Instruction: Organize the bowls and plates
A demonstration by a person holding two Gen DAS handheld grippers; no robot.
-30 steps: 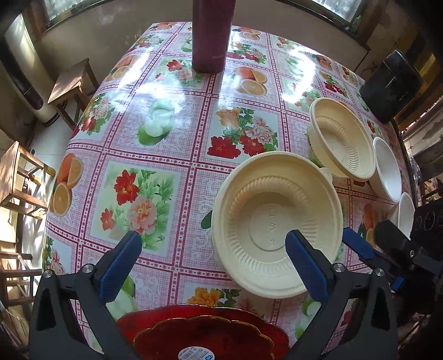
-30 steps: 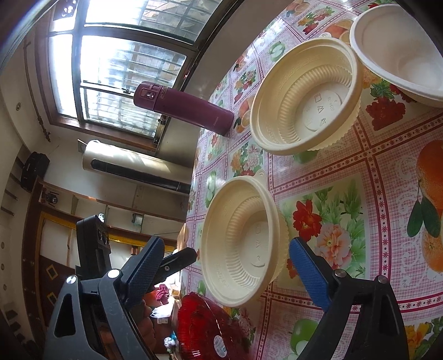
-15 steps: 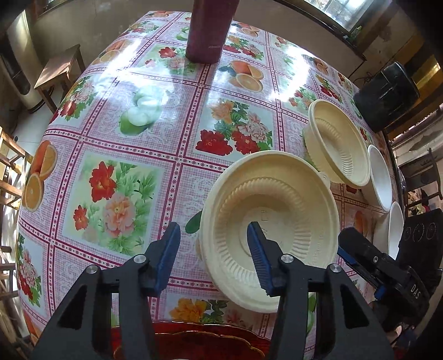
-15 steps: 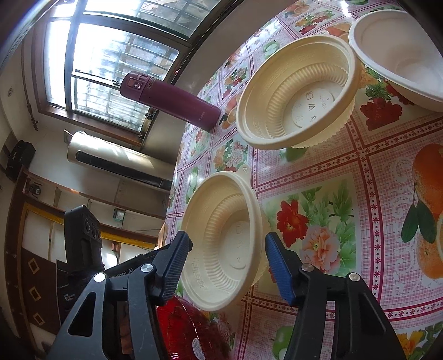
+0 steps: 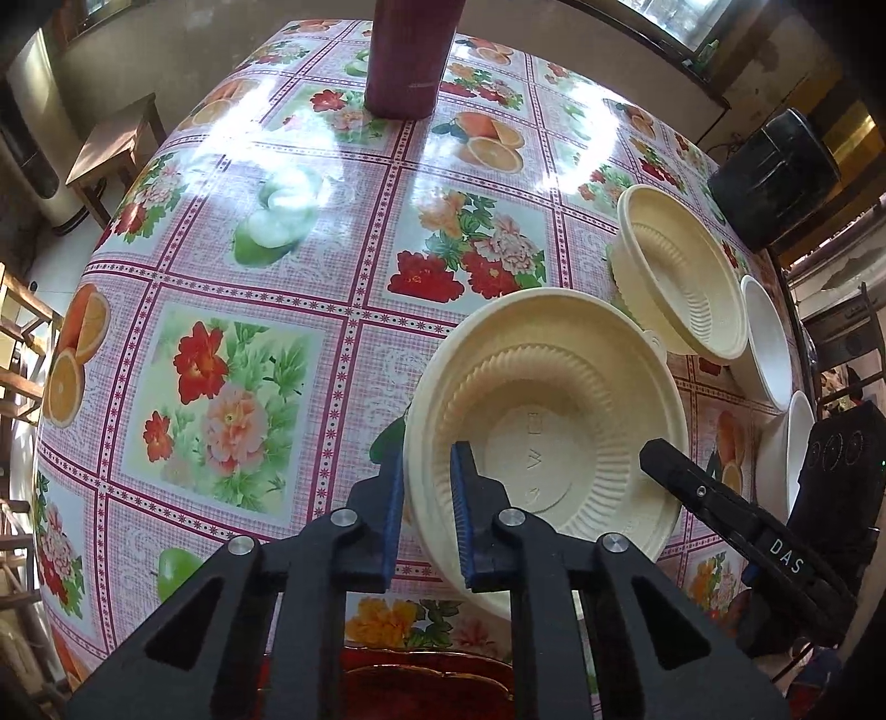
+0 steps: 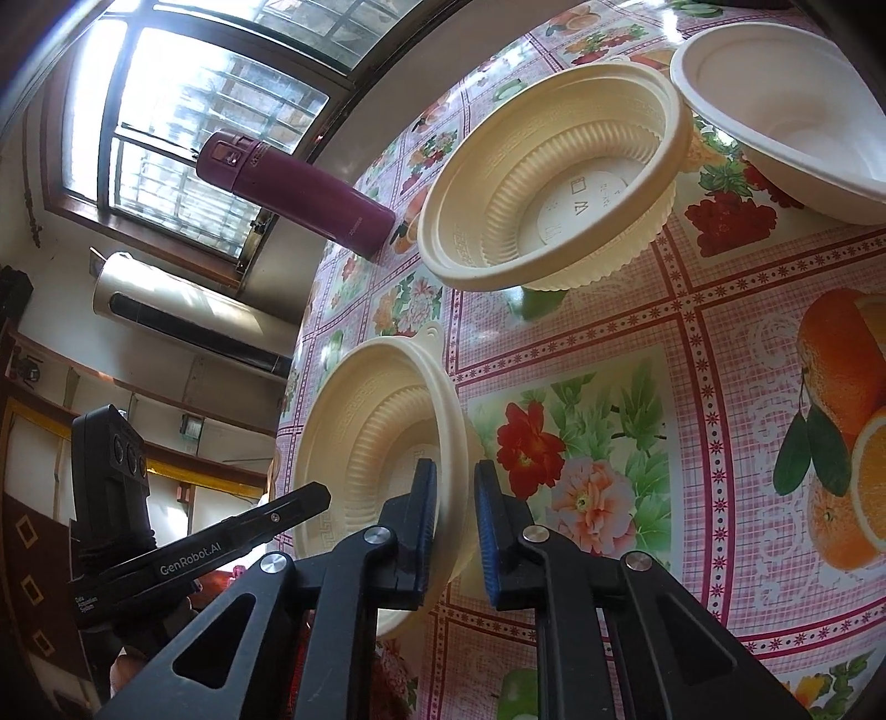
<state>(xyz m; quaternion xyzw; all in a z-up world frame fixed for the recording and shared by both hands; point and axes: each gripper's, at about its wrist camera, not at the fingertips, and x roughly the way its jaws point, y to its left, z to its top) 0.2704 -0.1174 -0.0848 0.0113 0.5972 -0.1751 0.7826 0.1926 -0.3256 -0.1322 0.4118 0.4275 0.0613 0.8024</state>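
A cream ribbed bowl (image 5: 545,410) sits near the front of the floral tablecloth (image 5: 249,310). My left gripper (image 5: 425,512) is shut on its left rim. My right gripper (image 6: 455,534) is shut on the opposite rim of the same bowl (image 6: 376,437), one finger inside, one outside. A second cream bowl (image 5: 678,266) stands behind it and also shows in the right wrist view (image 6: 559,183). Two white bowls (image 5: 767,340) (image 5: 797,437) sit further right; one shows in the right wrist view (image 6: 786,105).
A maroon flask (image 5: 412,52) stands at the table's far side, seen too in the right wrist view (image 6: 299,191). A red plate (image 5: 421,684) lies at the front edge under my left gripper. A wooden stool (image 5: 113,152) and a black speaker (image 5: 775,177) stand beyond the table.
Both grippers went from wide open to shut, each closing on a rim of the near cream bowl from opposite sides.
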